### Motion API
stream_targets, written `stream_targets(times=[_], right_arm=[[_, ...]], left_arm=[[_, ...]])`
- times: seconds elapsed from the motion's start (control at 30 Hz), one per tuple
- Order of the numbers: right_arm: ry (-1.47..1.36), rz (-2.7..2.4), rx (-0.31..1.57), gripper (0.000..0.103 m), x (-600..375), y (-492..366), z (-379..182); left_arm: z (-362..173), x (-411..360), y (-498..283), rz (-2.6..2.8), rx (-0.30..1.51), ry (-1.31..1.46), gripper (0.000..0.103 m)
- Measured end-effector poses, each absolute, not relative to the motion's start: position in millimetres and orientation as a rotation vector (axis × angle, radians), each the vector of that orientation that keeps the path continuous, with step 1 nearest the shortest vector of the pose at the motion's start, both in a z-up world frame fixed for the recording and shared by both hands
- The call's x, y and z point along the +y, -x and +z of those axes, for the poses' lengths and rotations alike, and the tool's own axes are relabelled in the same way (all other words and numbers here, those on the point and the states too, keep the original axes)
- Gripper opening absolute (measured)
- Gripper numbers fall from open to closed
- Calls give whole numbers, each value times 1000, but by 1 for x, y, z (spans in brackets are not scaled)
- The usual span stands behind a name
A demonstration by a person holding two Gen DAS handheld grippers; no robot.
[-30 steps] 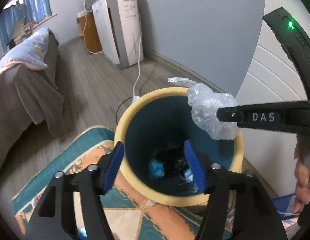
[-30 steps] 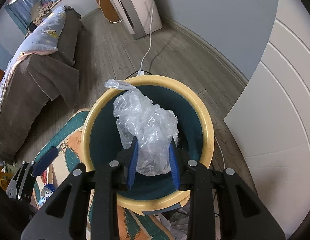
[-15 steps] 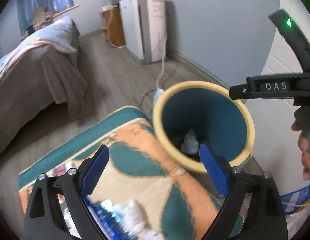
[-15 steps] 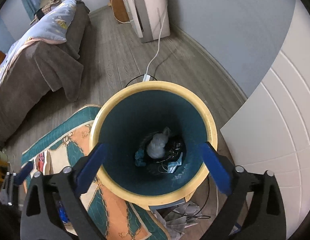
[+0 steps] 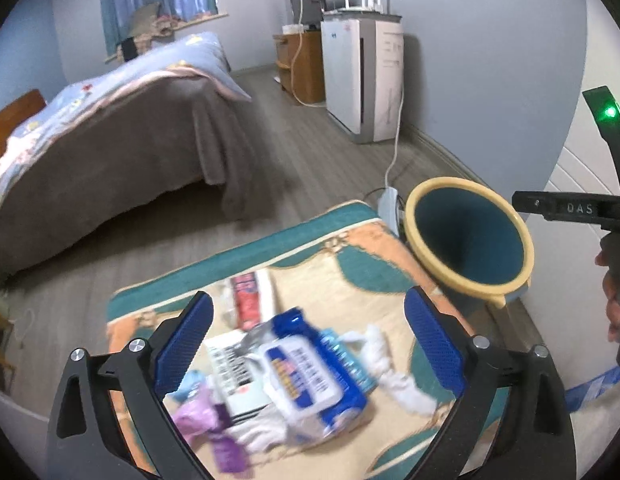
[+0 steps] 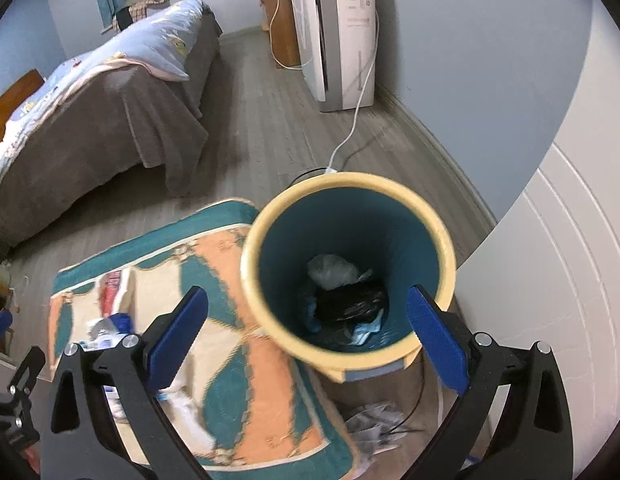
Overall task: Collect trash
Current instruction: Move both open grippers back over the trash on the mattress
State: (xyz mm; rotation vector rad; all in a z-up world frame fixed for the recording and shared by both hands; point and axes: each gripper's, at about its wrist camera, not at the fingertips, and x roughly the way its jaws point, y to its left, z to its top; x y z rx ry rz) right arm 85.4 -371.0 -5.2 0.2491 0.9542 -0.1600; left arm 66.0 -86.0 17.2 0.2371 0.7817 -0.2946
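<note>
The left hand-held gripper (image 5: 307, 344) stands with its blue-padded jaws spread wide, having just been opening, and nothing is between the pads; below it, on a patterned rug in teal, peach and cream (image 5: 342, 280), lies a blurred heap of litter: a blue-and-white plastic wipes packet (image 5: 310, 376), a purple wrapper (image 5: 213, 428), crumpled white tissue (image 5: 394, 372) and a red-and-white carton (image 5: 247, 292). The right hand-held gripper (image 6: 305, 340) is likewise wide apart and empty. It hangs above the near rim of a round waste bin with a cream-yellow rim and a dark teal inside (image 6: 440, 236), which stands on the wooden floor just beside the rug's corner, near a white panelled door (image 6: 570, 280). At the bottom of the bin rest a crumpled clear plastic bag (image 6: 334, 272), a black bag (image 6: 352, 300) and scraps of blue. Grey crumpled paper (image 6: 374, 424) lies on the floor at the bin's foot. Farther off, a white cable (image 6: 358, 112) runs along the grey plank floor to a tall white appliance (image 6: 338, 32) against the blue-grey wall. On the left is a bed with a brown cover and a pale blue quilt (image 6: 109, 92).
</note>
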Motion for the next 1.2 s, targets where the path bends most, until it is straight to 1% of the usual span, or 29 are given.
stream_targets(times=[0.23,0.4,0.77,1.07,1.17,1.2], right_arm=[[-273,-128,950,97,-332,-59,-4],[-194,-119,968,97,-300,-50,-13],[-128,-76,1091,97,-247,-39,-70],[-83,-42,1168,97,-218,-58,-106],[-80,-28,1188,93,-212,-65,-115],[-82,-20,1192,89,-210,-67,-116]], left_arm=[[29,-37,-24,-260,744,-222,96],[28,-3,-16,-211,752,-137,96],[7,59,-28,-72,832,-10,96],[-17,68,-38,-51,897,-61,96],[-22,65,-42,-52,908,-98,96],[-23,65,-43,-53,910,-101,96]])
